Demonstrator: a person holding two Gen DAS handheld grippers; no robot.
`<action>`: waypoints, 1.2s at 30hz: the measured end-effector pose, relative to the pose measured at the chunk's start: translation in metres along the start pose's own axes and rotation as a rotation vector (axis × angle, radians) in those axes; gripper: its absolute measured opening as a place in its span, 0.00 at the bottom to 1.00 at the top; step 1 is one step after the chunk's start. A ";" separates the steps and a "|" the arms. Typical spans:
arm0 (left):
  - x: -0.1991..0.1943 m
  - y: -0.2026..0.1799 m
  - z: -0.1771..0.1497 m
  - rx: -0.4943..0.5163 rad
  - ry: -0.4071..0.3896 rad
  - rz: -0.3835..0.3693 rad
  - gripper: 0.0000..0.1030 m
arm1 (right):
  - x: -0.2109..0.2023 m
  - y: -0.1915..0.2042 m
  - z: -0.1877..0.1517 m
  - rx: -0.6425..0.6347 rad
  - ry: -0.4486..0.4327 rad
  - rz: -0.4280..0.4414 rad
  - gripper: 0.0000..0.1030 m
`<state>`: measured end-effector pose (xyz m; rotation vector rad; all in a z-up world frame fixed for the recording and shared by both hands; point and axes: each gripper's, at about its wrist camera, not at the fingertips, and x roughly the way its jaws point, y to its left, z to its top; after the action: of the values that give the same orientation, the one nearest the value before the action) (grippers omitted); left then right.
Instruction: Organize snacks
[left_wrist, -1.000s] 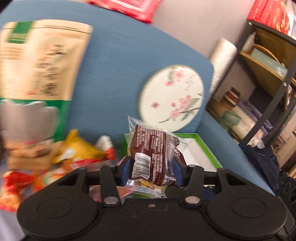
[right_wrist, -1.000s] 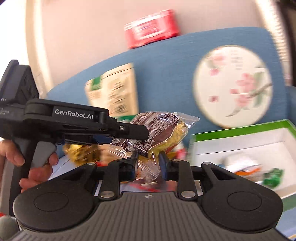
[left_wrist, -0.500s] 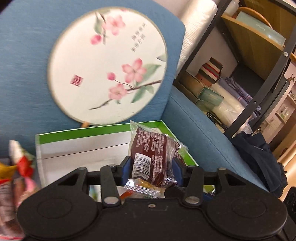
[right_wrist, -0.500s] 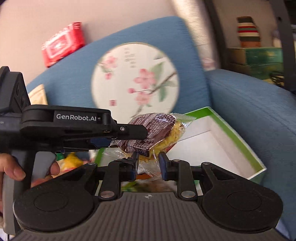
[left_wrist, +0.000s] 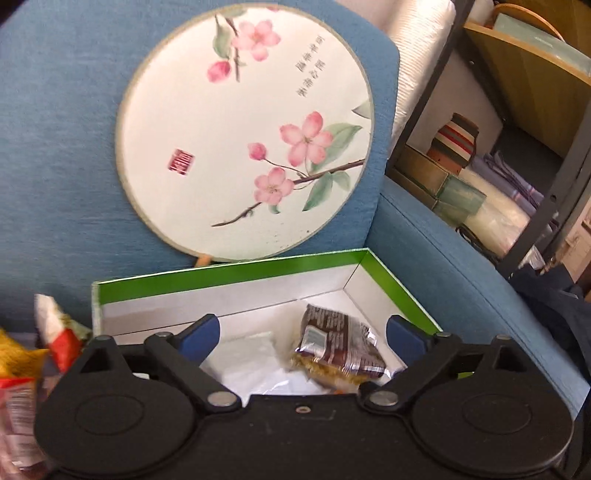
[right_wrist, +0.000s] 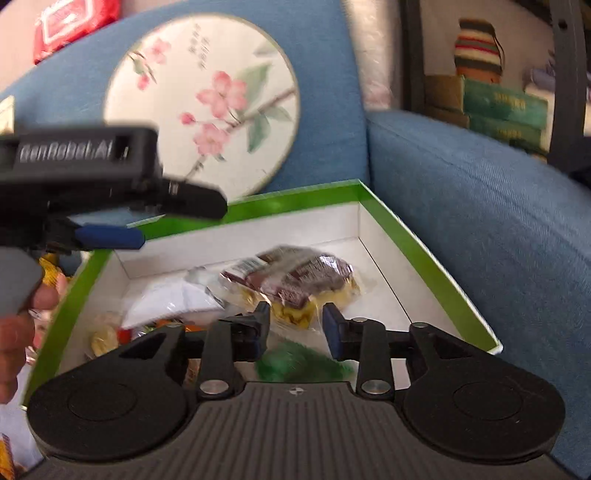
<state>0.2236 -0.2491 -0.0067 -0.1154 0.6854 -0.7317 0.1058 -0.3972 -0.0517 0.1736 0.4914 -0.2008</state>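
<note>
Several small snacks (right_wrist: 107, 334) in green-rimmed box (right_wrist: 424, 247) blurred, partly hidden behind right gripper (right_wrist: 295, 325). Brown-wrapped cake (left_wrist: 338, 341) seen lying inside box, clear film crinkled, yellow edge exposed. Left gripper (left_wrist: 303, 332) jaws spread wide; right jaws parted, nothing held.

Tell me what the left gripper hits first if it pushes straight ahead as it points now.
Probably the brown-wrapped snack lying in the green-edged box, just ahead between the open left gripper fingers; depth is unclear.
</note>
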 end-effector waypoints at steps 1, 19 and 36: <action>-0.008 0.002 0.000 0.005 -0.005 0.014 1.00 | -0.005 0.002 0.002 0.003 -0.018 0.001 0.72; -0.263 0.069 -0.082 -0.120 -0.016 0.256 1.00 | -0.083 0.092 -0.021 0.072 0.103 0.535 0.98; -0.263 0.070 -0.195 -0.395 0.110 0.031 0.86 | -0.070 0.123 -0.084 -0.033 0.370 0.614 0.77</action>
<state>0.0026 0.0007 -0.0407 -0.4268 0.9299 -0.5689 0.0363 -0.2506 -0.0770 0.3231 0.7831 0.4478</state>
